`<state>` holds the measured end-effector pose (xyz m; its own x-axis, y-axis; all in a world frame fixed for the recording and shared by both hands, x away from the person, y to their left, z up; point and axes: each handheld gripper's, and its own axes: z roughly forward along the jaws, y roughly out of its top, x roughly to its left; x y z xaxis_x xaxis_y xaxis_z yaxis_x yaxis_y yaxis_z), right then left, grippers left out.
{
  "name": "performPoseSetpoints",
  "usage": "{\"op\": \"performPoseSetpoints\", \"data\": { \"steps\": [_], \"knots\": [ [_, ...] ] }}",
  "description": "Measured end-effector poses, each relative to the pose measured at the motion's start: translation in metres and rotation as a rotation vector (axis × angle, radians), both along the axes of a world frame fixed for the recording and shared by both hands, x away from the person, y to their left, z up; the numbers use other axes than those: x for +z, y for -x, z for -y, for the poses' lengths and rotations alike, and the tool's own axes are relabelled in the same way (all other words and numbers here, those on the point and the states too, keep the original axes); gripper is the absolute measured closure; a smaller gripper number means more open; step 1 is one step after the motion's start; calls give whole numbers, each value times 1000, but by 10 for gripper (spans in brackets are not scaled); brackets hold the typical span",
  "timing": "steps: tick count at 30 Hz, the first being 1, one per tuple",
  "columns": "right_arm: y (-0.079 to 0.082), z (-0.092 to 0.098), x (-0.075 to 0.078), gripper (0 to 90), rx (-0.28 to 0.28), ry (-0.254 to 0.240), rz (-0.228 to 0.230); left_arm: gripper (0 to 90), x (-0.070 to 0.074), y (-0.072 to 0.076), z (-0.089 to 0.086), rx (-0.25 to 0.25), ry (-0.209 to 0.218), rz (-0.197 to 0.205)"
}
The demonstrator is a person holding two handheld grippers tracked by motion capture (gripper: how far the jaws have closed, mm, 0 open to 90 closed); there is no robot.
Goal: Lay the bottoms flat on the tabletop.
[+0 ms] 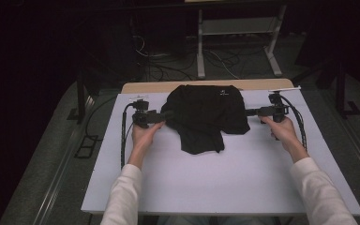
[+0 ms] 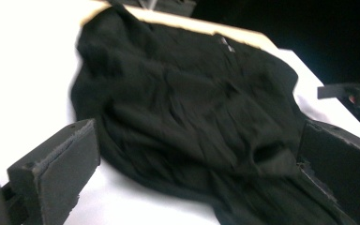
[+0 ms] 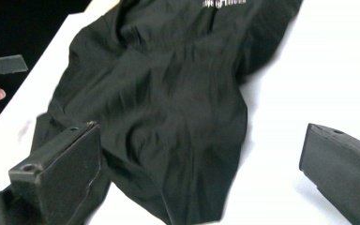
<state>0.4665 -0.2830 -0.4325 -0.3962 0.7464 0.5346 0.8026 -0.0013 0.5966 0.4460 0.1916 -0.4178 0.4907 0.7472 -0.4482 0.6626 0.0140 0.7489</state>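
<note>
While both hands hover at its sides, the black garment is the landmark for everything below.

Table [image 1: 225, 187]: white top, broad and bare on the person's side of the garment; a strip of pale wood [image 1: 150, 86] shows along the far edge behind the garment.

Black garment [image 1: 205, 115]: crumpled in a heap on the far half of the table, a narrower flap hanging toward the person; small white lettering [image 3: 224, 3] sits near its far edge. It lies flat on the table, lifted by nothing.

Person: white sleeves come in from the near edge, one arm to each side of the garment.

Left gripper [image 1: 165, 115]: just at the garment's left edge, pointing in toward it. Jaws spread as wide as they go; in the left gripper view [image 2: 197, 164] the cloth lies between the pads, which do not press on it, so nothing is held.

Right gripper [image 1: 249, 112]: just at the garment's right edge, pointing in toward it. Jaws likewise fully spread [image 3: 201, 168]; one pad is over the cloth's edge, the other over bare table, with no grip on anything.

Cables: one trails back from each gripper, away from the garment.
</note>
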Motion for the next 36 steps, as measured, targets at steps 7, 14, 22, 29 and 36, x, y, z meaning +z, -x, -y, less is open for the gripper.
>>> {"op": "performPoseSetpoints", "data": {
  "steps": [7, 14, 22, 29, 36],
  "knots": [
    [11, -5, -15, 0, 56, 57, -31, 89, -18, 20, 17, -115, -3, -61],
    [17, -21, -23, 141, 85, 76, 2, 193, -33, 36, 39, -229, -48, -120],
    [19, -40, -24, 803, 158, 3, -74, 740, -37, 38, 69, -272, -158, -148],
    [25, -11, 3, 847, 156, -131, -70, 887, -19, 37, 52, -281, -181, -157],
    [32, 24, 34, 847, 99, -155, -37, 887, 7, 42, 20, -288, -243, -178]
  ]
}}
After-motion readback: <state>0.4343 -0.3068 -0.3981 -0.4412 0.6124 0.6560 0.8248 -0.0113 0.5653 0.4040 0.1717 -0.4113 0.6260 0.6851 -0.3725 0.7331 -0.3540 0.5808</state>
